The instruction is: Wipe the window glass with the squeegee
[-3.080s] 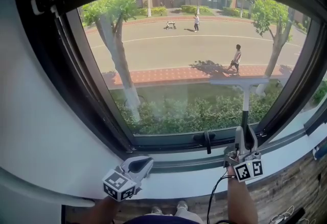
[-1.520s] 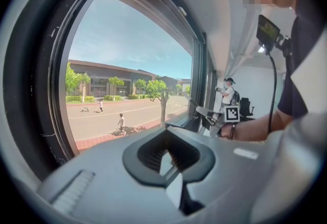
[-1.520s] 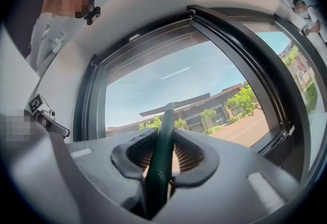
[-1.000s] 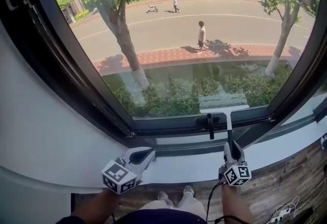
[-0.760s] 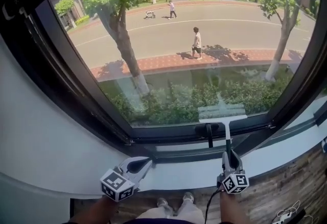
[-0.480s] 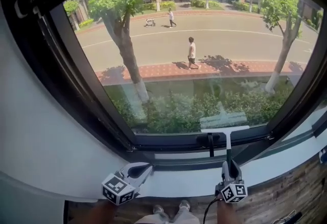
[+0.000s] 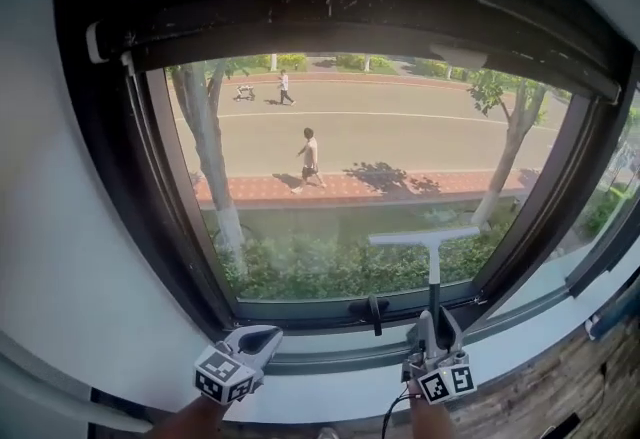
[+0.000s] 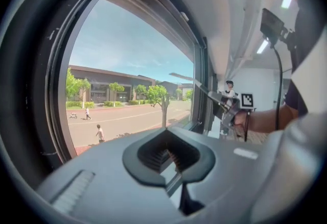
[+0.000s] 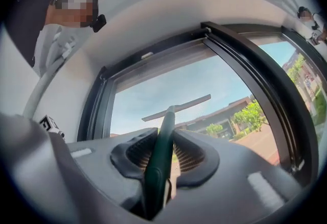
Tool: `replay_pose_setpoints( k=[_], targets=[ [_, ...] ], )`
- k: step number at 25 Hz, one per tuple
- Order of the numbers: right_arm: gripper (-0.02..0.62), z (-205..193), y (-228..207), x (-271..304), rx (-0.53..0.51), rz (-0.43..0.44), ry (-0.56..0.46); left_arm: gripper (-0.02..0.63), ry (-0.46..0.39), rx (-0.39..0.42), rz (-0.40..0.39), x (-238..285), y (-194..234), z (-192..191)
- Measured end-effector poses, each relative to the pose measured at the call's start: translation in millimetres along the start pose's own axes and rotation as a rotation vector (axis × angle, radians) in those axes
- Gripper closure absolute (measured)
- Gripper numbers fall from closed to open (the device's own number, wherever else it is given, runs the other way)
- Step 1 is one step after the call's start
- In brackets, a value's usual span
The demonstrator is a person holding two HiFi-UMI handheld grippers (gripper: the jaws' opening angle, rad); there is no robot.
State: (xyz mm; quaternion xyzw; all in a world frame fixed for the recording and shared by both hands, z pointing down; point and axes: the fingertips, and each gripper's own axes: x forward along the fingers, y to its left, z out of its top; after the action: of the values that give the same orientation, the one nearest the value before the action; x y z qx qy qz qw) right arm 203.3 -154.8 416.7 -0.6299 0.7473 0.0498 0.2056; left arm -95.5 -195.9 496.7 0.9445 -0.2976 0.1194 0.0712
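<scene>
— Grey left gripper (image 7: pixel 258 339), nearest item: condition?
— Held low over the white sill (image 7: pixel 330 385), left of centre, marker cube towards the person. Its jaws are together and nothing sits between them; the left gripper view confirms this.
— Right gripper (image 7: pixel 435 325)?
— Beside the left one, to its right, above the same sill and pointing upward. Its jaws are clamped on the dark green handle of the squeegee (image 7: pixel 432 272). The handle stands upright between the ribbed pads.
— Location of the blade?
— The pale blade runs roughly level across the lower part of the window glass (image 7: pixel 400 127), right of centre. It sits above and slightly right of the black window handle (image 7: pixel 372 309). Contact between blade and pane cannot be confirmed from these views.
— Surround?
— A black window frame (image 7: pixel 115 187) encloses the pane, with a white wall (image 7: pixel 50 227) to its left.
— Beyond the glass?
— First a green hedge (image 7: pixel 320 267). Then a red brick pavement (image 7: pixel 400 185) with a pedestrian (image 7: pixel 309 159) mid-stride. One tree trunk (image 7: pixel 208 157) stands at the left and another at the right. Behind them lies a grey road (image 7: pixel 420 132), with a second figure (image 7: pixel 284 85) at its far side, too small to detail.
</scene>
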Motion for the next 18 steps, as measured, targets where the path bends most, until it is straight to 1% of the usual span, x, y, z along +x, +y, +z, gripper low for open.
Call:
replay_pose_setpoints(
  k=[6, 10, 14, 18],
  targets=[
    [0.492, 104, 38, 60, -0.075, 0.097, -0.203, 0.598, -0.055, 0.032, 0.008, 5, 5, 33],
    [0.492, 160, 58, 93, -0.106, 0.137, -0.325, 0.598, -0.094, 0.056, 0.007, 4, 7, 52],
    [0.492, 197, 80, 126, -0.126, 0.179, -0.412, 0.598, -0.126, 0.063, 0.020, -1, 16, 66],
    [0.492, 214, 101, 158, -0.122, 0.221, -0.459, 0.598, -0.140, 0.064, 0.036, -8, 26, 71]
  ],
)
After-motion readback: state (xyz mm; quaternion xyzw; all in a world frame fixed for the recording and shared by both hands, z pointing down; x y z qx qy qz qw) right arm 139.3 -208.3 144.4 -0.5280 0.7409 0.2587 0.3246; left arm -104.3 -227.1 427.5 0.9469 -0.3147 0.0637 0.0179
